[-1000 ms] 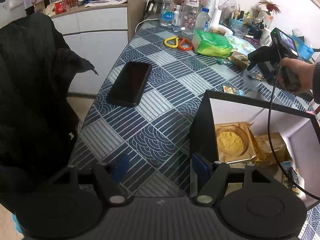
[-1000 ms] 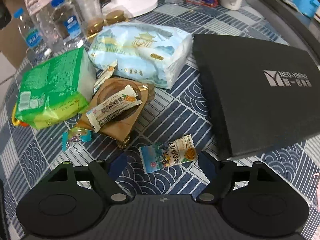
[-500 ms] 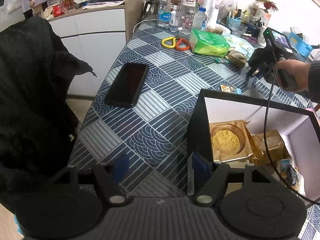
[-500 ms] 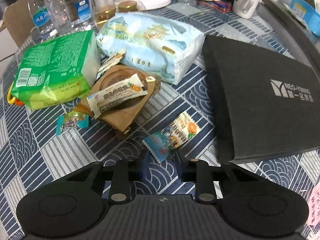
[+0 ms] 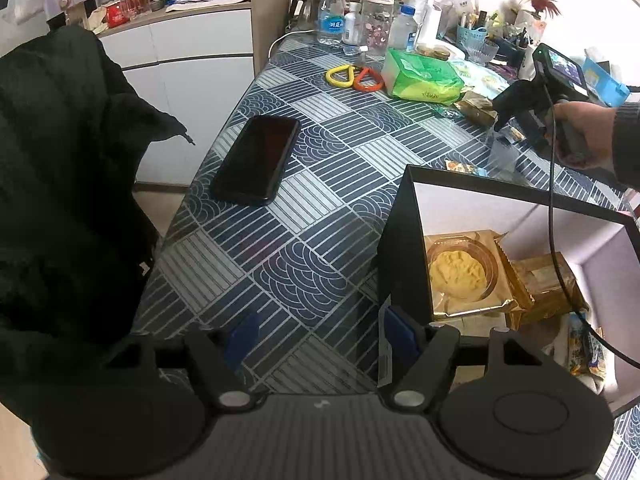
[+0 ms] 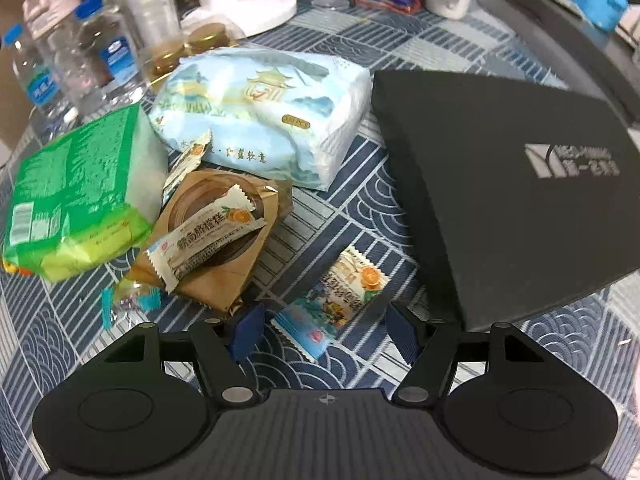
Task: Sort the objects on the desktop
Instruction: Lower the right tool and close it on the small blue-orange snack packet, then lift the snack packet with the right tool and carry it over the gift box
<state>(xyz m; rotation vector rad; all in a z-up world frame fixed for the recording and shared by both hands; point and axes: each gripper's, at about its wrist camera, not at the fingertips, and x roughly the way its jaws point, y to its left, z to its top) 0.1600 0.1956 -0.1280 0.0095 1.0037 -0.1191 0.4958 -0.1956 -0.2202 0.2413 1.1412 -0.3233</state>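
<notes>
My right gripper (image 6: 326, 330) is open, its blue pads on either side of a small blue-and-orange snack packet (image 6: 332, 302) that lies on the patterned table. Left of it is a gold pastry pack (image 6: 224, 240) with a white snack bar (image 6: 204, 242) on top, and a teal candy (image 6: 128, 300). My left gripper (image 5: 320, 332) is open and empty, low over the table beside the black open box (image 5: 404, 240), which holds gold pastry packs (image 5: 464, 276). The right gripper also shows in the left wrist view (image 5: 516, 108), held by a hand.
A black box lid (image 6: 508, 184) lies right of the packet. Green tissue pack (image 6: 76, 196) and blue tissue pack (image 6: 260, 112) sit behind. A phone (image 5: 258, 158), yellow and orange rings (image 5: 354, 77), bottles (image 5: 330, 20) and a dark jacket (image 5: 68, 200) on a chair are at the left.
The right gripper was open, closed around the packet half a second ago, and is open again now; the packet has turned and shifted slightly. The left gripper has barely moved.
</notes>
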